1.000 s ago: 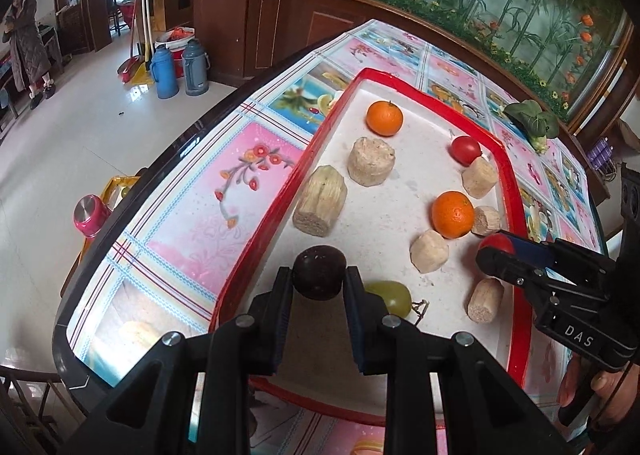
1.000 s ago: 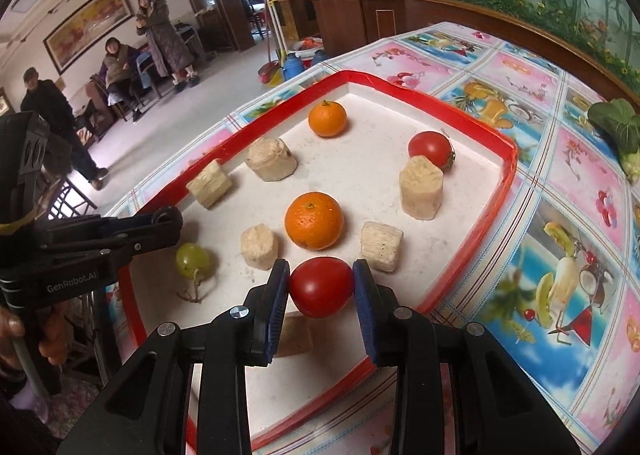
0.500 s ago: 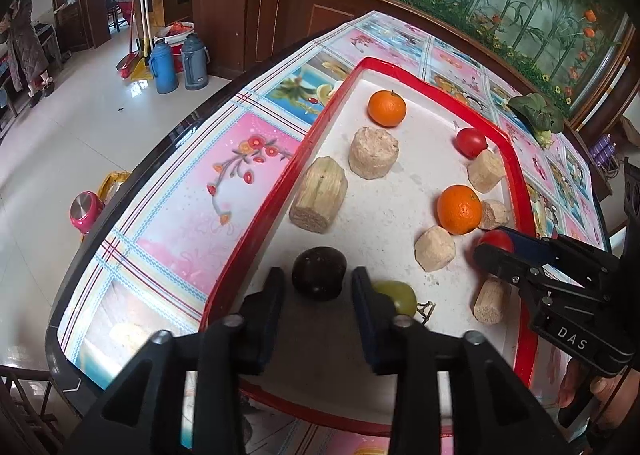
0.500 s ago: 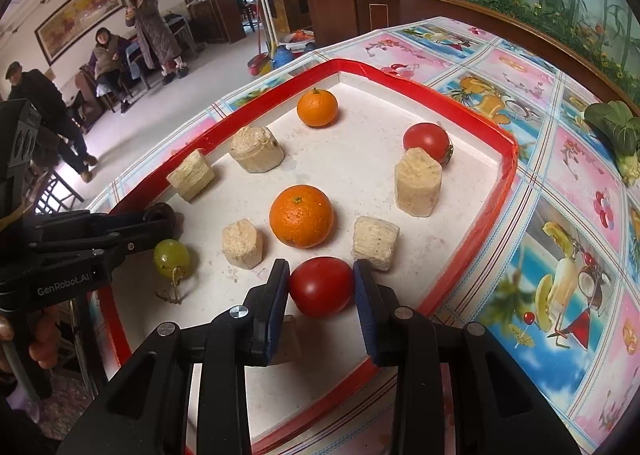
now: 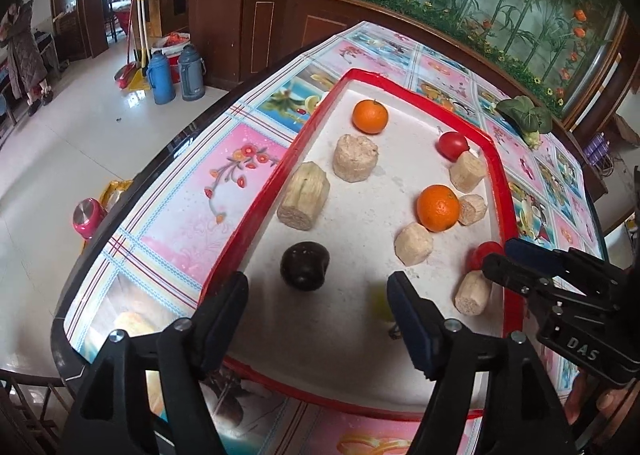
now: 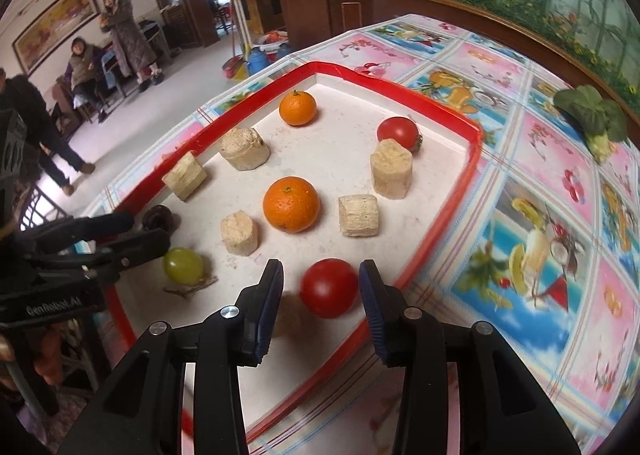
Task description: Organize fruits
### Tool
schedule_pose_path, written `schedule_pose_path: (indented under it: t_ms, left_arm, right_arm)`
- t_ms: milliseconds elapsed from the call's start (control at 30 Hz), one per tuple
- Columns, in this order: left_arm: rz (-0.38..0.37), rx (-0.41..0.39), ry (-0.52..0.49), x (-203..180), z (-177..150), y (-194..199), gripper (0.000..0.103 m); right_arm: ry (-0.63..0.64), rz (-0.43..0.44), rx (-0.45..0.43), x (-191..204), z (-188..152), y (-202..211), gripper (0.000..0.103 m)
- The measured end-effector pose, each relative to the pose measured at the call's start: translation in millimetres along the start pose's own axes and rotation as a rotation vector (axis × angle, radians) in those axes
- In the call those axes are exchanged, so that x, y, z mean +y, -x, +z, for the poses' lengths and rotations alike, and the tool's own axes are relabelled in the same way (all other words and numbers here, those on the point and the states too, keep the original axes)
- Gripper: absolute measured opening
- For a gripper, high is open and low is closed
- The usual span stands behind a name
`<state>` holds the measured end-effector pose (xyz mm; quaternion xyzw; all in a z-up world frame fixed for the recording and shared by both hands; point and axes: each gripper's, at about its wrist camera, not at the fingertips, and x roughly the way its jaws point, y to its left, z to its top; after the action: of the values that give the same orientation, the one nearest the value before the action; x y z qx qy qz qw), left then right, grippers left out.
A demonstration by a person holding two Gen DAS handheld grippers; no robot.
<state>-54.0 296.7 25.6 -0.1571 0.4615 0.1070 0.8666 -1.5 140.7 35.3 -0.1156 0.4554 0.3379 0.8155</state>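
A red-rimmed white tray lies on the patterned table. A dark round fruit rests on it by the left rim. My left gripper stands just behind this fruit, its jaws opening wide and clear of it. A red tomato sits on the tray near the right rim between the opening jaws of my right gripper, with a gap at the left pad. A green grape, two oranges and a second tomato also lie there.
Several beige pressed blocks stand scattered among the fruit. A green leafy vegetable lies on the table beyond the tray. The table's dark edge drops to the floor, where flasks stand. People are across the room.
My left jaws have spread and let go of the dark fruit, which now lies on the tray. My right jaws have widened slightly around the tomato.
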Motion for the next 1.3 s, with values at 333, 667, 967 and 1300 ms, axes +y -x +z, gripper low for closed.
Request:
schedule_pose_path:
  t_ms: [333, 667, 967, 1300]
  left_arm:
    - [0.101, -0.078, 0.008, -21.9, -33.1, 34.1, 0.092]
    - [0.146, -0.067, -0.026, -41.3, -67.8, 48.9, 0.100]
    - [0.182, -0.063, -0.141, -55.1, -91.0, 56.4, 0.103]
    - [0.198, -0.056, -0.166, -55.5, -90.3, 58.9, 0.103]
  right_arm:
    - [-0.008, -0.017, -0.060, 9.2, -29.0, 51.8, 0.055]
    - [0.050, -0.047, -0.044, 17.9, -57.9, 68.6, 0.055]
    - [0.158, -0.068, 0.029, 26.1, -80.6, 69.4, 0.055]
    - [0.180, -0.091, 0.061, 19.5, -82.2, 64.9, 0.055]
